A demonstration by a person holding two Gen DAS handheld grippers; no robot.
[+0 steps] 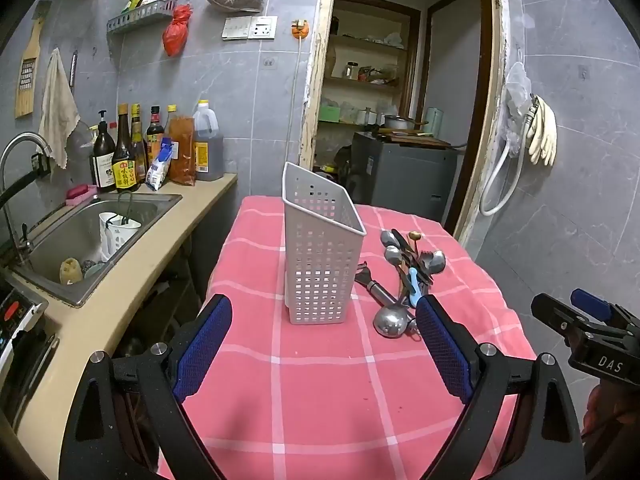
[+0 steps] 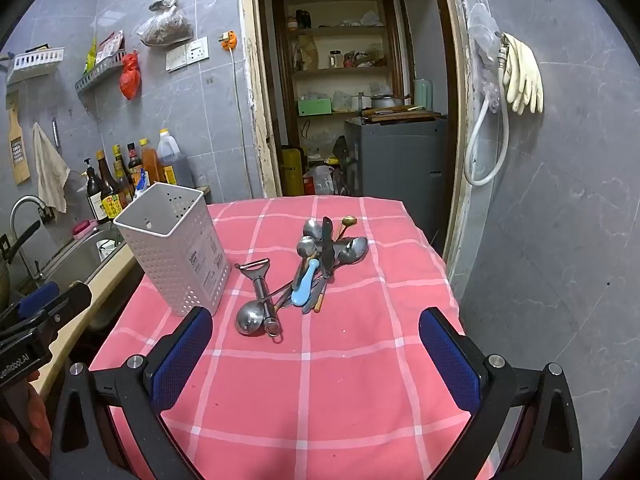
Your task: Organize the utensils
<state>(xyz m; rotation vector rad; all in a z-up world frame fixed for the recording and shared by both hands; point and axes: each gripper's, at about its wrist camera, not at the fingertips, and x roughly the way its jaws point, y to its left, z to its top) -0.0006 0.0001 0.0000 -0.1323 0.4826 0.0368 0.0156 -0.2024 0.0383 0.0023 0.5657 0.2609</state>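
A white perforated utensil holder [image 1: 322, 256] stands upright and empty on the pink checked tablecloth [image 1: 320, 392]; it also shows in the right wrist view [image 2: 180, 252]. To its right lies a pile of utensils [image 2: 320, 256]: several metal spoons, a peeler [image 2: 260, 284], a metal scoop [image 2: 250, 320], a light blue spoon [image 2: 304, 284] and a dark knife. The pile also shows in the left wrist view [image 1: 404, 272]. My left gripper [image 1: 324, 344] is open and empty, in front of the holder. My right gripper [image 2: 316, 356] is open and empty, in front of the pile.
A counter with a steel sink [image 1: 92, 240] and several sauce bottles [image 1: 132, 152] runs along the left. Behind the table an open doorway [image 2: 352, 92] leads to shelves and a grey appliance. A hose and rubber gloves [image 2: 520, 76] hang on the right wall.
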